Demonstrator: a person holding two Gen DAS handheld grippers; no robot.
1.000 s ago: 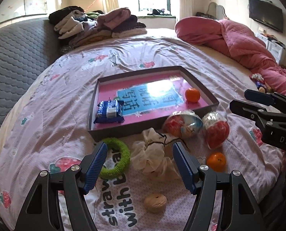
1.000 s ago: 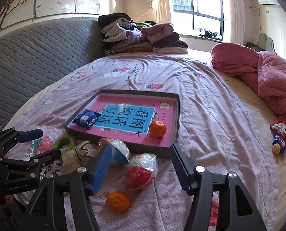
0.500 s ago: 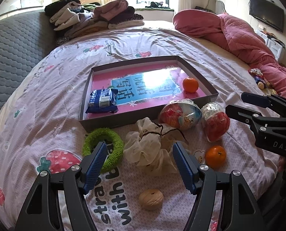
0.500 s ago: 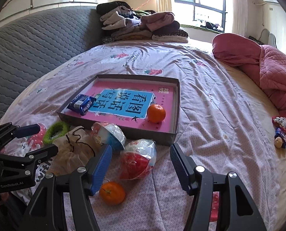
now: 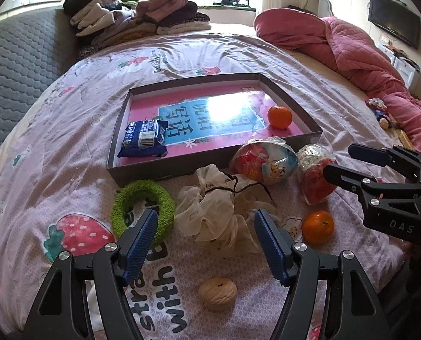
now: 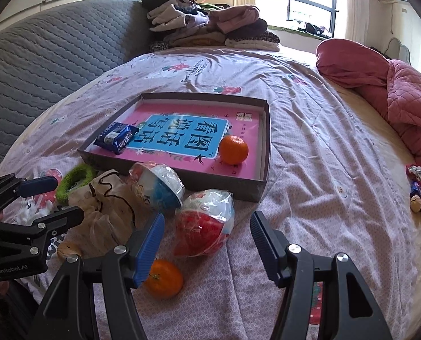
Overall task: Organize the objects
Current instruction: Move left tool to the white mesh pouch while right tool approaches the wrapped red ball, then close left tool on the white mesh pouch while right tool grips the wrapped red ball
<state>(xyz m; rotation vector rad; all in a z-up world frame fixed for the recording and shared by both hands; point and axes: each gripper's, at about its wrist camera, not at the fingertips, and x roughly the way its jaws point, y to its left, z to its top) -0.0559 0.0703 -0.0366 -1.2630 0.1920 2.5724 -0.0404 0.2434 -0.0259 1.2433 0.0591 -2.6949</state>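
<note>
Left hand-held gripper [image 5: 204, 243]: released, jaws spread wide, holding nothing; it hovers over the bed on the near side of the box, with the cream scrunchie between its blue pads.
Right hand-held gripper [image 6: 207, 239]: released, jaws spread wide, holding nothing; the red wrapped ball lies just ahead between its pads.
Walnut [image 5: 217, 293]: on the bed [image 5: 68, 153], the item farthest from the box on its near side.
Loose orange [image 5: 317, 227]: on the bed, near side of the box, beside the red wrapped ball.
Cream scrunchie [image 5: 219, 212]: bunched on the bed, near side of the box, a dark cord lying across it.
Green ring [image 5: 142, 211]: flat on the bed, just off the box's near left corner, touching the scrunchie.
Red wrapped ball [image 6: 204, 222]: on the bed, close to the box's near wall.
Blue wrapped ball [image 6: 156, 188]: against the box's near wall, touching the red one.
Box [image 5: 165, 170]: shallow, open, pink printed floor; centre of the bed.
Blue snack packet [image 5: 143, 138]: inside the box, near left corner.
Second orange [image 5: 279, 116]: inside the box, right side.
Pink quilt [image 5: 338, 45]: heaped beyond the box, to its right.
Folded clothes [image 5: 136, 19]: stacked beyond the box, at the far edge of the bed.
</note>
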